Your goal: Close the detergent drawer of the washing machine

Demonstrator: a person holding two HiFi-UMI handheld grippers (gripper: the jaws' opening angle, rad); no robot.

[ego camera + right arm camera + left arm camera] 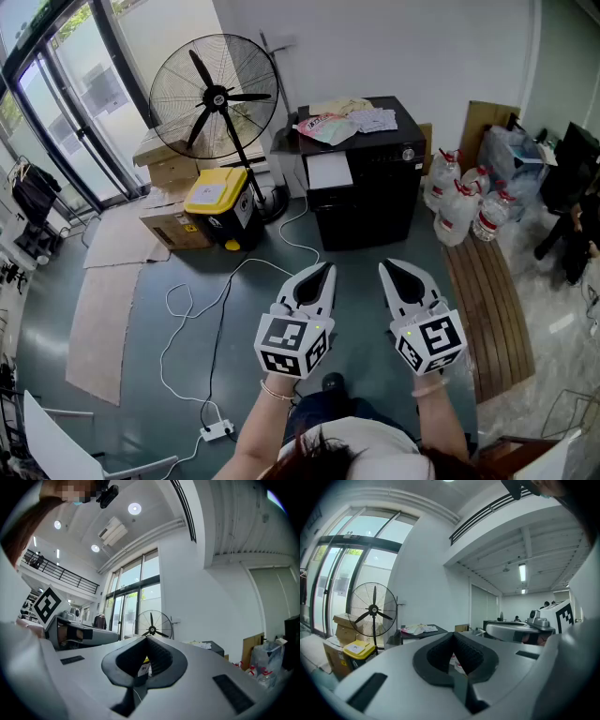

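The black washing machine stands against the far wall, with papers and cloth piled on its top. A white panel shows at its upper front left; I cannot tell whether this is the detergent drawer. Both grippers are held level, side by side over the floor, well short of the machine. My left gripper is shut and empty, its closed tips aimed toward the machine's top. My right gripper is likewise shut with nothing in it; the machine appears to its right.
A tall pedestal fan stands left of the machine, beside a yellow-lidded bin and cardboard boxes. Water bottles and a wooden board lie to the right. A white cable runs over the floor to a power strip.
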